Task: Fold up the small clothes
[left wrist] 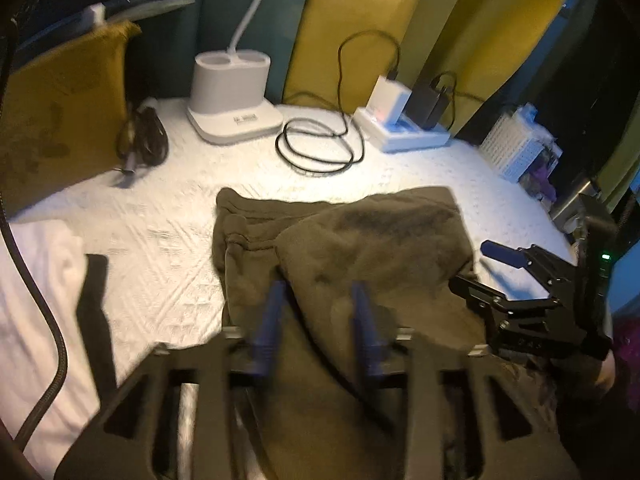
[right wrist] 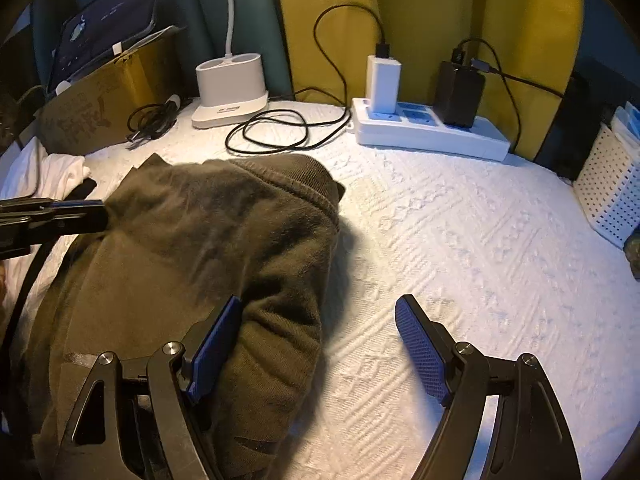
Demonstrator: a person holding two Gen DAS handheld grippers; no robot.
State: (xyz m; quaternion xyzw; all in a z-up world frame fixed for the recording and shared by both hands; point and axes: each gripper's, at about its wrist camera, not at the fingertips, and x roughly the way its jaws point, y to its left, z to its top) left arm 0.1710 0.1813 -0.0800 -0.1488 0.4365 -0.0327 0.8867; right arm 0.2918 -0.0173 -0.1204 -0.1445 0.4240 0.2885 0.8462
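Note:
An olive-green garment (left wrist: 340, 248) lies partly folded on the white quilted surface (left wrist: 168, 248); its ribbed waistband points to the back. It also shows in the right wrist view (right wrist: 208, 240). My left gripper (left wrist: 320, 292) hovers over the garment's near part with its blue fingers apart and nothing between them. My right gripper (right wrist: 320, 308) is open at the garment's right edge, left finger (right wrist: 218, 336) touching the fabric, right finger over the quilt. The right gripper also shows in the left wrist view (left wrist: 476, 268), and the left gripper (right wrist: 88, 210) in the right wrist view.
At the back stand a white lamp base (left wrist: 228, 92), a coiled black cable (left wrist: 316, 148) and a power strip (right wrist: 428, 132) with chargers. A cardboard box (left wrist: 60, 120) stands at the left, a white basket (right wrist: 612, 196) at the right. White cloth (left wrist: 36, 280) lies at the left.

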